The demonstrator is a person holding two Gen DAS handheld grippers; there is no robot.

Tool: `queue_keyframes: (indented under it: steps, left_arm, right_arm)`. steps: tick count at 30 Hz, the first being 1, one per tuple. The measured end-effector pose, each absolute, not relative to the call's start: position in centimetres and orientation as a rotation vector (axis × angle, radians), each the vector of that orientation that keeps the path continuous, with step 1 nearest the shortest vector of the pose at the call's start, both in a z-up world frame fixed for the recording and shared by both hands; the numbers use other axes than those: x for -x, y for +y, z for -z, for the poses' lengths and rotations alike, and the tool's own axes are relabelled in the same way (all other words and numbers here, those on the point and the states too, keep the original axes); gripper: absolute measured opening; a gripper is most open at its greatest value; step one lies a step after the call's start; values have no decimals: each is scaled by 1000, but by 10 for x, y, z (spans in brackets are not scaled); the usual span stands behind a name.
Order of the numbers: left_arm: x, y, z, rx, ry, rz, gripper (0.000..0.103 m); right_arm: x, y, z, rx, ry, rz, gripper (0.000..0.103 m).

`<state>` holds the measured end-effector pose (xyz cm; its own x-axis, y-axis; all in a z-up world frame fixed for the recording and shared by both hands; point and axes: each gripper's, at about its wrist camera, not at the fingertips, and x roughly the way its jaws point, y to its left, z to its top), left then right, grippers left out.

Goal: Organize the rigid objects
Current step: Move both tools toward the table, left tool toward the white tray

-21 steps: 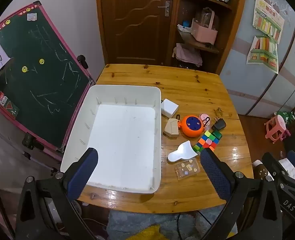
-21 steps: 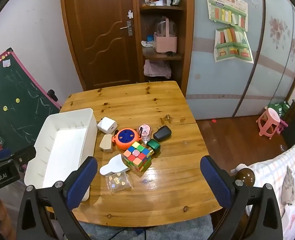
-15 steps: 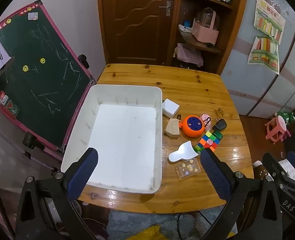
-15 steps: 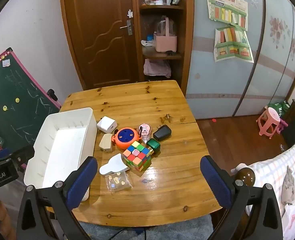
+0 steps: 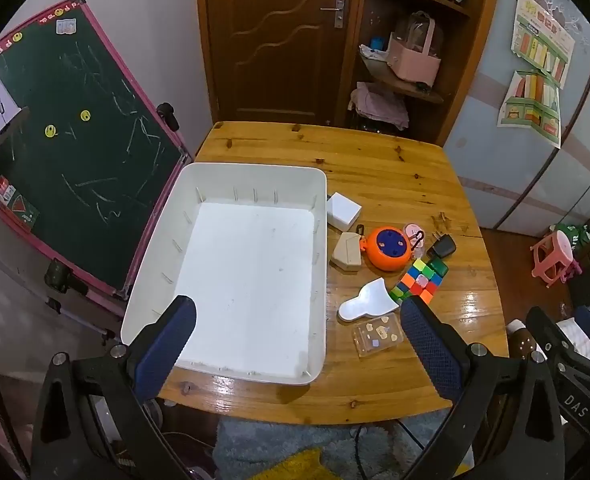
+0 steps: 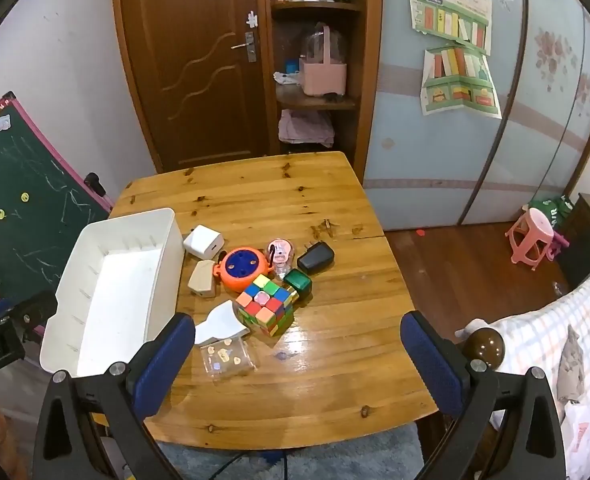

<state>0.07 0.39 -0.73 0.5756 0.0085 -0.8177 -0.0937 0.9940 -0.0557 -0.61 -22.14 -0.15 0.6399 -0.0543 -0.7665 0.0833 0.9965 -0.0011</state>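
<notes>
An empty white bin (image 5: 251,276) (image 6: 111,288) sits on the left of the wooden table (image 5: 395,176). Right of it lies a cluster: a white cube charger (image 6: 203,242), a beige block (image 6: 201,278), an orange round reel (image 6: 241,269), a colour puzzle cube (image 6: 266,309), a green cube (image 6: 298,283), a black adapter (image 6: 316,257), a white scoop (image 6: 221,326), a clear sticker box (image 6: 227,357). My left gripper (image 5: 295,344) is open above the bin's near edge. My right gripper (image 6: 297,356) is open above the table's near part, empty.
A green chalkboard (image 5: 67,128) leans left of the table. A door and shelf unit (image 6: 315,80) stand behind. A pink stool (image 6: 533,238) and a bed edge (image 6: 555,344) are at the right. A rug (image 6: 295,460) lies below the table's front edge.
Both views have shifted very slightly; the objects on the table have not moved. Both grippers stay open.
</notes>
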Motion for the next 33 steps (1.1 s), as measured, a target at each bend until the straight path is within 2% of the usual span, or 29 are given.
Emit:
queue_keyframes:
  steps: [33]
  left_arm:
    - [2, -1, 3, 52, 942, -69, 102]
  right_arm:
    - [14, -218, -23, -12, 793, 90, 103]
